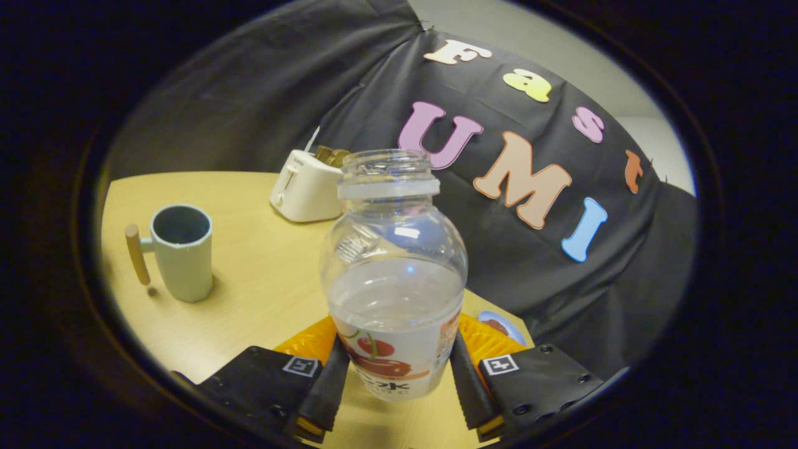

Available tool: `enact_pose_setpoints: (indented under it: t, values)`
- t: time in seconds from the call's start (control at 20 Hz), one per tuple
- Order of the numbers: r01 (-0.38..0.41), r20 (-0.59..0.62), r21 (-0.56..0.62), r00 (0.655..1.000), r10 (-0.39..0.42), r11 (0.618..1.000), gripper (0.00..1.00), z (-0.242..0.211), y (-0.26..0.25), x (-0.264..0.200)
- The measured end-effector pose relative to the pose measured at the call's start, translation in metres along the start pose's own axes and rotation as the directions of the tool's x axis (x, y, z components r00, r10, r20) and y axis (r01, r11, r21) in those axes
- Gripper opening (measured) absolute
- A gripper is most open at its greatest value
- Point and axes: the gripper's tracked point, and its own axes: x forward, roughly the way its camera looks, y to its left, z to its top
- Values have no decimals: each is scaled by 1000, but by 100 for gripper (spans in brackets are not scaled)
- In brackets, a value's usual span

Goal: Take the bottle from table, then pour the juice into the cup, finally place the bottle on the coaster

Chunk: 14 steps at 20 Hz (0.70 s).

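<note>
Bottle (394,274) stands upright between the fingers, cap off, clear liquid to about half its height, label around the lower body. Gripper (396,390) is clamped on it: both fingers press the labelled lower part, one on each side, jaws set about as wide as the bottle. Whether its base rests on the table (262,274) or is just lifted, cannot tell; the fingers hide the bottom edge. Judging by this, the take step is in hand or just made; pouring is not yet begun, since the bottle is not tilted and the liquid lies level. Cup (181,252) with a wooden handle stands well off toward the left finger's side, upright, its inside dark, contents not readable. An orange, ribbed thing (492,340) lies behind the bottle on both sides, possibly the coaster. Toaster (307,187) sits beyond, near the wall. Left to do: carry to cup, pour, set down on coaster.
</note>
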Motion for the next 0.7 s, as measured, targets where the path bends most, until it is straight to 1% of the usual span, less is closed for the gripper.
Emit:
enact_pose_setpoints:
  t: [0.25,0.4,0.5,0.7]
  values:
    - [56,39,137,997,-62,989,80,12,-30,9]
    - [60,72,216,994,-78,974,80,25,-39,19]
    - [52,106,254,991,-81,966,80,33,-44,24]
    - [45,135,319,987,-92,947,80,40,-46,43]
